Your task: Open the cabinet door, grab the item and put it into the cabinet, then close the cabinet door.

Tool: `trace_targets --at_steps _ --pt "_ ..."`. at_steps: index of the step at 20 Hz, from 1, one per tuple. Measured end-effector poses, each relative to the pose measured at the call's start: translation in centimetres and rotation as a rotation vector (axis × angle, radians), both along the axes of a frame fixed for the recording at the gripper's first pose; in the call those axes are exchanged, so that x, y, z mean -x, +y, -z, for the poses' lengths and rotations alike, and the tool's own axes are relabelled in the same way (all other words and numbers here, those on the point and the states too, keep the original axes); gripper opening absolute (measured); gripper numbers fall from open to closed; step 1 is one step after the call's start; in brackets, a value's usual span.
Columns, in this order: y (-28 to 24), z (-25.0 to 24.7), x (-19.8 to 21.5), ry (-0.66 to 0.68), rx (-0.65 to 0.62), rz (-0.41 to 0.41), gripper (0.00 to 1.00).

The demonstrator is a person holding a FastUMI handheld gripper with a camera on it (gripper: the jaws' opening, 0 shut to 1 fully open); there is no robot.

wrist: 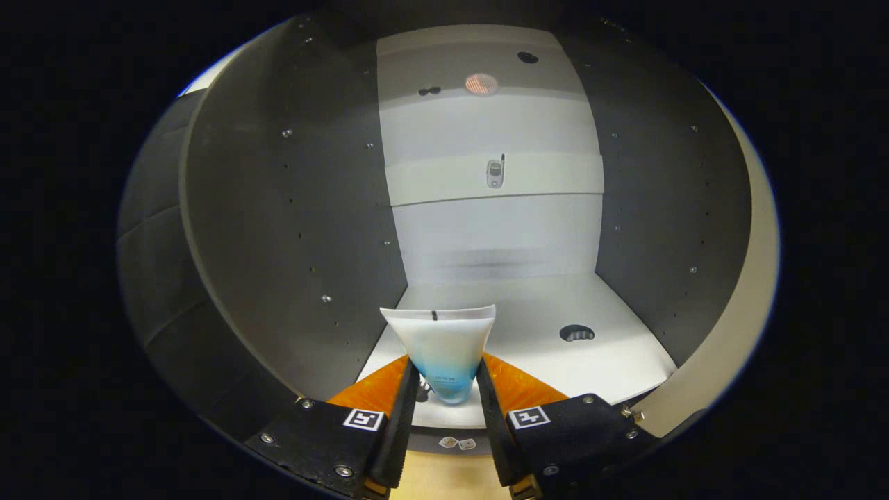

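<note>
My gripper (446,389) is shut on a white tube with a blue lower part (444,347), both fingers pressing its sides. The tube's flat crimped end points forward and up. I hold it at the mouth of the open cabinet (292,208), just above the front of its white bottom shelf (590,361). Grey side walls stand left and right of the tube, and a white back panel (493,229) lies beyond it.
A round cable hole (576,333) sits in the bottom shelf, right of the tube. The back panel carries a small metal fitting (494,173) and more holes higher up. The cabinet's pale front edge (750,278) curves down the right. A tan surface (444,479) lies below the fingers.
</note>
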State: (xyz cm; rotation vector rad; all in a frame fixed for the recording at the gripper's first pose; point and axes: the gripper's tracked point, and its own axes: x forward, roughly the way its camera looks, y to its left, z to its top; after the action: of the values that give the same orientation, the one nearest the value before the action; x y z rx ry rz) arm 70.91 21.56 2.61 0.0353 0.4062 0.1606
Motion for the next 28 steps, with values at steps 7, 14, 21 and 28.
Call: trace_targets --at_steps 7,14,21,28 --pt "-0.5 0.9 -1.2 0.018 0.005 0.012 0.53" --pt "-1.1 0.2 0.2 -0.021 0.023 0.015 0.83" --pt "-2.6 -3.0 6.3 -0.144 0.012 0.026 0.94" --pt "-3.7 -6.2 14.8 -0.268 -0.007 0.041 0.94"
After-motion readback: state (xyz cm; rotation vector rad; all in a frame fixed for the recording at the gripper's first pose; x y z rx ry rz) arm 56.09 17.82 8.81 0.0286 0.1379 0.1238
